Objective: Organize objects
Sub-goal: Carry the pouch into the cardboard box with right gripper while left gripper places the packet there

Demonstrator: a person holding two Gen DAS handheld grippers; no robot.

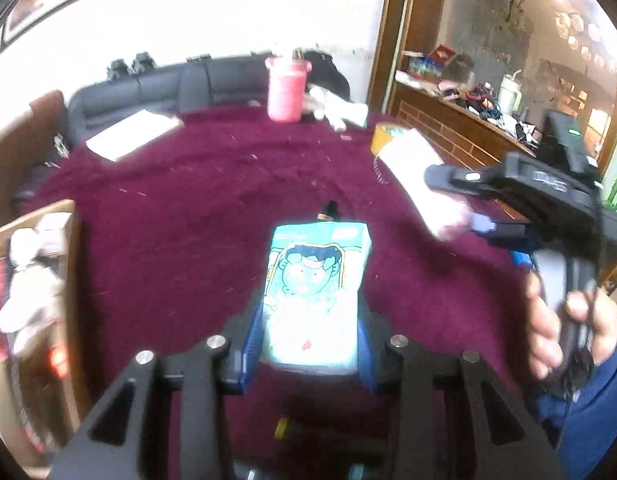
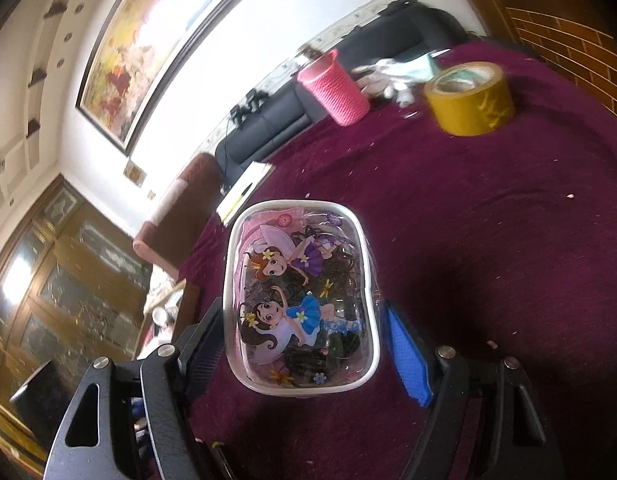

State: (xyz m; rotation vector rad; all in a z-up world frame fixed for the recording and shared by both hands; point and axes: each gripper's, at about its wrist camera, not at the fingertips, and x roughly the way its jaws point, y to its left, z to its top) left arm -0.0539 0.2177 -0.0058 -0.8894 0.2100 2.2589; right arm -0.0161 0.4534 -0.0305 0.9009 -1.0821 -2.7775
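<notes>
My left gripper is shut on a small teal carton with a cartoon boy, its blue pads pressing both sides over the maroon tablecloth. My right gripper is shut on a clear pouch with a white rim and cartoon girls, full of dark hair ties. In the left wrist view the right gripper comes in from the right, held by a hand, with the pouch showing pale and blurred between its fingers.
A pink knitted cup and a white soft toy stand at the table's far edge. A yellow tape roll sits far right, a notepad far left. An open cardboard box with things in it stands left of the table.
</notes>
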